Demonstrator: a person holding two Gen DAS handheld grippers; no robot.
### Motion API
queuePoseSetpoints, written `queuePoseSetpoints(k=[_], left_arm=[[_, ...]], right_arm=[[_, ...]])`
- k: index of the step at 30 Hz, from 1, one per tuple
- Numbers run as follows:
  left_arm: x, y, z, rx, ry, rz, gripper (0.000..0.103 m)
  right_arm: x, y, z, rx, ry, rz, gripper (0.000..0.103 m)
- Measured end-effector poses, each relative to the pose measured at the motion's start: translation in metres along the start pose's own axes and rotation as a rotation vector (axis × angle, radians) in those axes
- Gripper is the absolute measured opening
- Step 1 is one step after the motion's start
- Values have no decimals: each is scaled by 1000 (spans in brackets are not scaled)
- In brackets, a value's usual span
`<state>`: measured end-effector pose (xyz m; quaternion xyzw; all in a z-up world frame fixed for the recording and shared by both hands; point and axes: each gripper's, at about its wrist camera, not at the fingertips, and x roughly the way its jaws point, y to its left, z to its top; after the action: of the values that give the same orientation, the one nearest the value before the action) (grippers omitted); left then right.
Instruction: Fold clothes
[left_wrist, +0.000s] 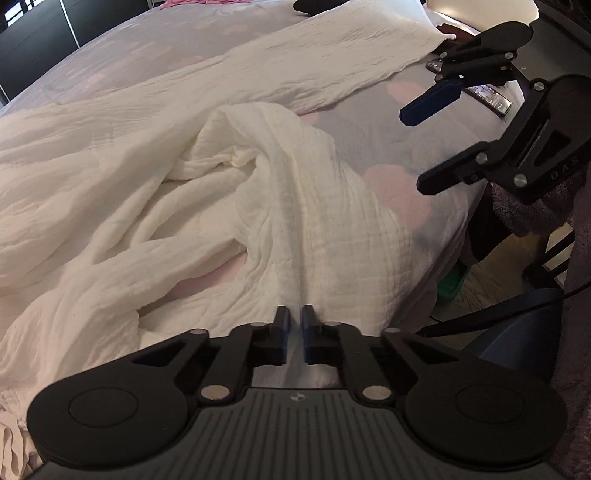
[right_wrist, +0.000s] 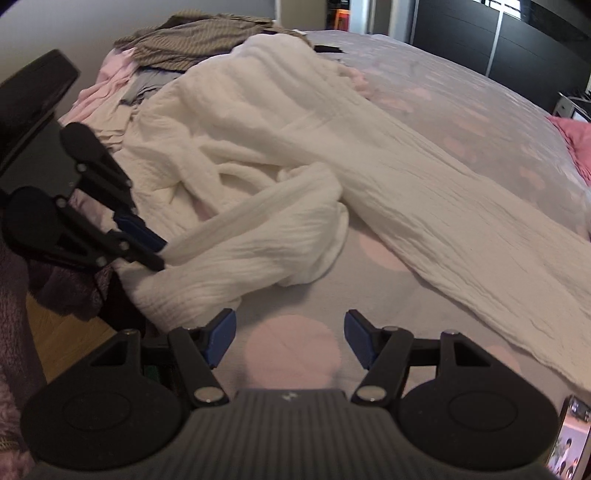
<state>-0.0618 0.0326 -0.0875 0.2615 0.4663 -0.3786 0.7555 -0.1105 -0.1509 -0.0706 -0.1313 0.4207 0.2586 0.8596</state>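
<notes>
A large crinkled white garment (left_wrist: 258, 184) (right_wrist: 295, 166) lies bunched and partly spread across the bed. My left gripper (left_wrist: 294, 317) is at the garment's near edge by the side of the bed, its blue pads nearly together with white cloth pinched in the narrow gap. The right wrist view shows the same gripper (right_wrist: 160, 253) shut on a stretched fold of the garment. My right gripper (right_wrist: 290, 332) (left_wrist: 424, 147) hovers open over bare sheet to the right of that fold, with nothing between its fingers.
The bed (right_wrist: 461, 110) has a grey sheet with pink dots. A phone (left_wrist: 487, 96) (right_wrist: 570, 439) lies near the bed's edge. A pile of other clothes (right_wrist: 199, 40) sits at the far left of the bed. Wooden floor (right_wrist: 62, 332) lies beside the bed.
</notes>
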Motion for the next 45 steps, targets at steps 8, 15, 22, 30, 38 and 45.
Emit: queuePoseSetpoints(k=[8,15,22,30,38,45], left_arm=[[-37,5,22,-94,-209,-200,2],[-54,14,56,-180,-339,-296,1],[-56,-4,92,-113,-389,-288,0],[-33,7,80,-154,-243,-128,0],[-32,20,61,-170,-202,-61,22],[-26,23,48,-180,-155,15,23]], right_arm=[[6,5,-2,-51,46,56,68],[5,8,-1,-68,28,59,68],[-5,3,4,-46,-62,69,68],[1,7,5,-73,-45,83,68],[5,25,16,-129,-51,165,68],[17,60,20,-318,-65,144,72]])
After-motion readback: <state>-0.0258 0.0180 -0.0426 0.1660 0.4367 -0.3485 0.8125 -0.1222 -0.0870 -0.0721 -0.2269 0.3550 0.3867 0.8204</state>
